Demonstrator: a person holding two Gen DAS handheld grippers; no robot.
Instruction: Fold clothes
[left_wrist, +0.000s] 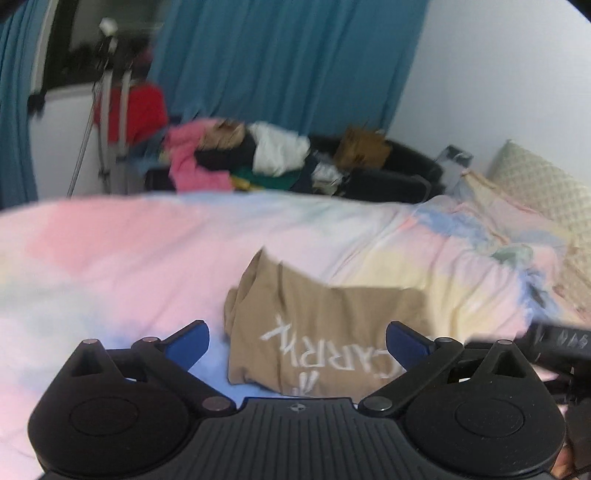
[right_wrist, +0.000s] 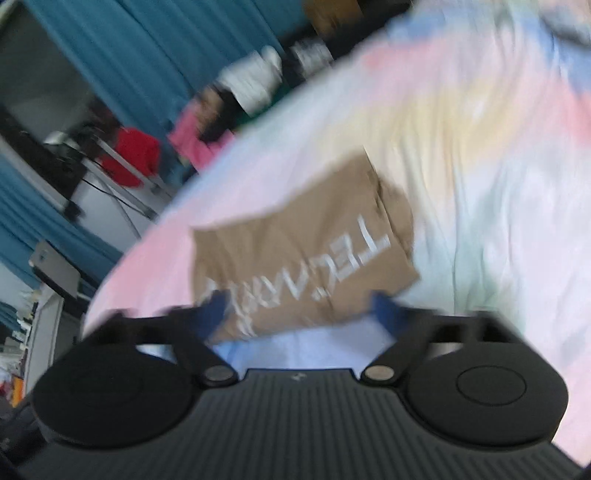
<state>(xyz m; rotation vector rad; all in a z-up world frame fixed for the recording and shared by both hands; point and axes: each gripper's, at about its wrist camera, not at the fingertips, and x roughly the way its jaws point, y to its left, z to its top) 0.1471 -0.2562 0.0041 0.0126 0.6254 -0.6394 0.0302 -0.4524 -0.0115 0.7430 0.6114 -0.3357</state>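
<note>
A tan shirt (left_wrist: 325, 328) with white lettering lies folded into a rough rectangle on the pastel bedspread (left_wrist: 129, 251). My left gripper (left_wrist: 297, 345) hovers above its near edge, blue pads spread wide and nothing between them. In the blurred right wrist view the same tan shirt (right_wrist: 295, 243) lies ahead on the bedspread (right_wrist: 480, 166). My right gripper (right_wrist: 297, 314) is open over the shirt's near edge, and its pads do not press the cloth.
A heap of unfolded clothes (left_wrist: 251, 155), pink, white and dark, is piled past the bed's far side. Teal curtains (left_wrist: 280, 59) hang behind. A quilted pillow (left_wrist: 543, 181) lies at the right. A red garment (left_wrist: 136, 110) hangs by a metal stand.
</note>
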